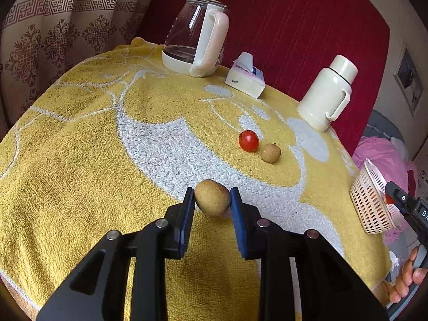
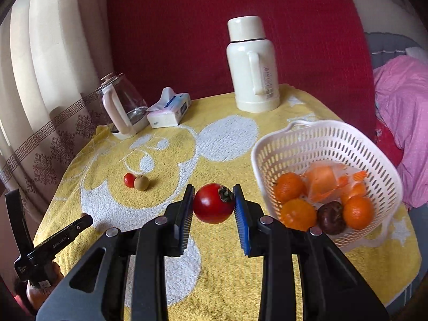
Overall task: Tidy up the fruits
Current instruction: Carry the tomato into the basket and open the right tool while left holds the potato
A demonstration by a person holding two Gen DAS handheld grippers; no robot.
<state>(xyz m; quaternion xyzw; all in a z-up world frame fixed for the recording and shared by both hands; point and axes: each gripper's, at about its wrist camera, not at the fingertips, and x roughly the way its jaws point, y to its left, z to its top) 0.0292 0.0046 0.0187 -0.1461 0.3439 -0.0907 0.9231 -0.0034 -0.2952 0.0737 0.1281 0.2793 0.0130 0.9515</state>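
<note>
Left gripper (image 1: 212, 200): jaws pinching a brown, rough-skinned fruit (image 1: 212, 200) between the blue pads, held just above the yellow towel (image 1: 80, 160)
Right gripper (image 2: 214, 203): jaws pinching a large red fruit (image 2: 214, 203) with a dried dark calyx turned toward the right pad; it hangs over the towel, just left of the basket (image 2: 315, 144)
Basket: white perforated plastic, at the right edge of the table, tilted toward the right wrist camera
Basket contents: 3 oranges (image 2: 298, 214), a dark purple-brown fruit (image 2: 331, 218) between 2 of them, and a clear bag with orange contents (image 2: 329, 180) behind
Loose fruit on towel: a small red fruit (image 1: 248, 141) and a small brown round fruit (image 1: 271, 153), touching side by side, well apart from the basket
Towel: yellow terry with a white and grey cartoon pattern, covering the whole tabletop
Back of table: glass kettle (image 1: 196, 34) with a cream handle and base at the left, tissue pack (image 1: 246, 76) beside it, cream thermos flask (image 1: 327, 93) to the right
Background: red fabric behind the table, patterned curtain (image 1: 40, 40) at the left, pink bedding (image 2: 401, 123) at the right
</note>
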